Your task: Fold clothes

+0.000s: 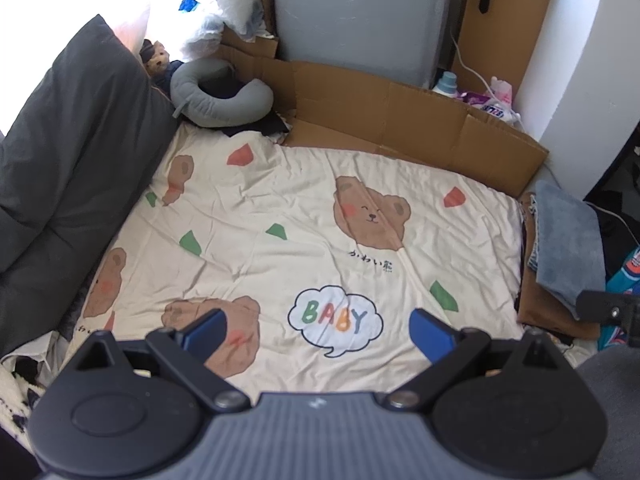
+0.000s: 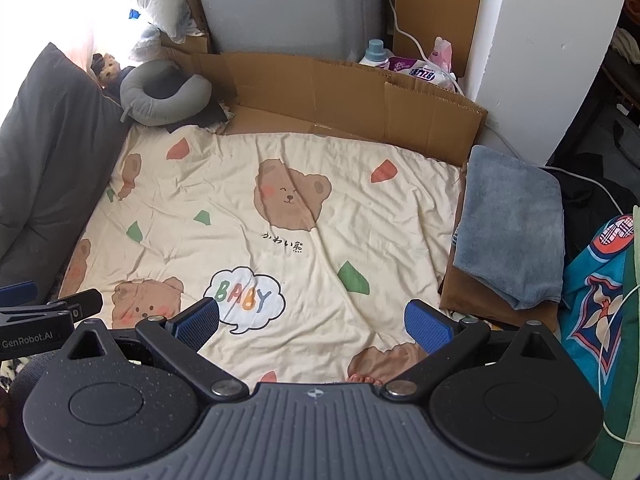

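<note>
Clothes: folded stack (image 2: 512, 232) at the right edge of the bed, well apart from both grippers; grey-blue fleecy piece on top, denim and a brown layer visible under it in the left wrist view (image 1: 560, 248).
Work area: cream bear-print sheet (image 2: 280, 200), nothing laid out on it.
Left gripper (image 1: 316, 330): jaws wide open, holding nothing, hovering over the "BABY" print.
Right gripper (image 2: 312, 322): jaws wide open, empty, over the near edge of the sheet; the left gripper's tip shows just beside it at the left edge.
Step, my guess: either between garments or the stack is finished; can't tell which.
Risk 1: pinching the top piece alone would likely drag it off and skew the stack, since fleece slides on denim.
Risk 2: a low grab probably catches the sheet too; it is thin, soft and already wrinkled, so it would bunch up.
Risk 3: white cable (image 2: 616, 320) runs over the teal patterned cloth (image 2: 600, 292) on the right; a reach that side could snag it.
Risk 4: stack sits at the bed edge, so a push could tip it off.
Materials: cardboard (image 2: 360, 96) stiff, creased, standing as a wall behind the bed; neck pillow (image 2: 164, 96) grey, padded, curved; dark duvet (image 2: 52, 152) thick, quilted, along the left.
Finger pads (image 2: 430, 330): blue, ribbed rubber, flat.
</note>
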